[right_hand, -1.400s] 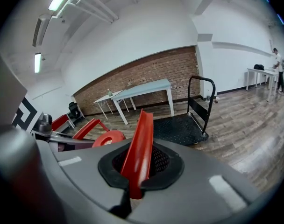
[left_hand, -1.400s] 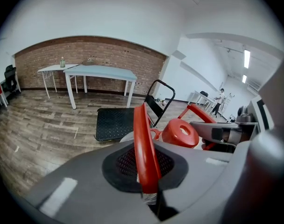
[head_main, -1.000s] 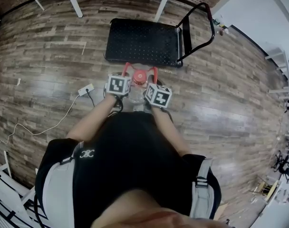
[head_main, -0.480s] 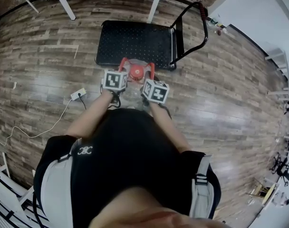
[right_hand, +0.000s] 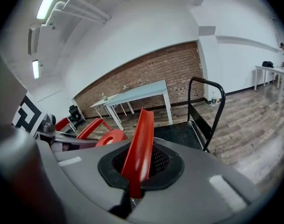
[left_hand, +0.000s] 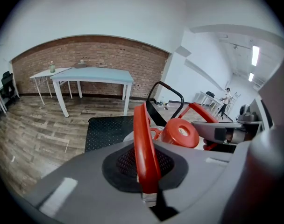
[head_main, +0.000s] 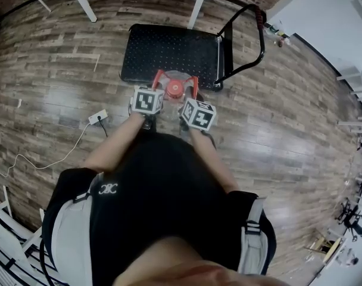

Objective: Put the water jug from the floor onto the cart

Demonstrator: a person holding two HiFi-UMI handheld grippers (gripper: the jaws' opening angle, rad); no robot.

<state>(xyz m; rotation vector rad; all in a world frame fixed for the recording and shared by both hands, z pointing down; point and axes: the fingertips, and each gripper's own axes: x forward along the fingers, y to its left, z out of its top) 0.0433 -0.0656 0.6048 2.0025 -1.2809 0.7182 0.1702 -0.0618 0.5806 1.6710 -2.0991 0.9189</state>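
**Item: water jug, held by two claws at the near edge of the cart**

1. Left claw (left_hand: 146, 178): pressed together, pinching the left red handle (left_hand: 143, 143) edge-on between its pads.
2. Right claw (right_hand: 135, 174): pressed together likewise, pinching the right red handle (right_hand: 139, 143).
3. Water jug (head_main: 174, 89): sits between the two claws and slightly ahead of them, with its red cap (left_hand: 180, 132) to the right of the left claw. Its base is hidden, so I cannot tell whether it has cleared the floor (head_main: 62, 88).
   - Handling, as a judgement: heavy if full, with water that will shift when the jug is tipped.
   - The wall is probably stiff, smooth plastic that gives little grip.
   - The two handles are the sound places to hold. They are thin and hard, so they could twist or slide in the pads unless both claws stay level and share the weight.
4. Cart (head_main: 169, 49): a black studded deck straight ahead of both claws, with its near edge just beyond the jug. Nothing stands on the deck.
5. Push bar (head_main: 261, 34): stands upright at the end of the deck, ahead of the right claw and to its right.
6. Bench (left_hand: 93, 74): pale blue top on white legs, well beyond the cart and against a brick wall.
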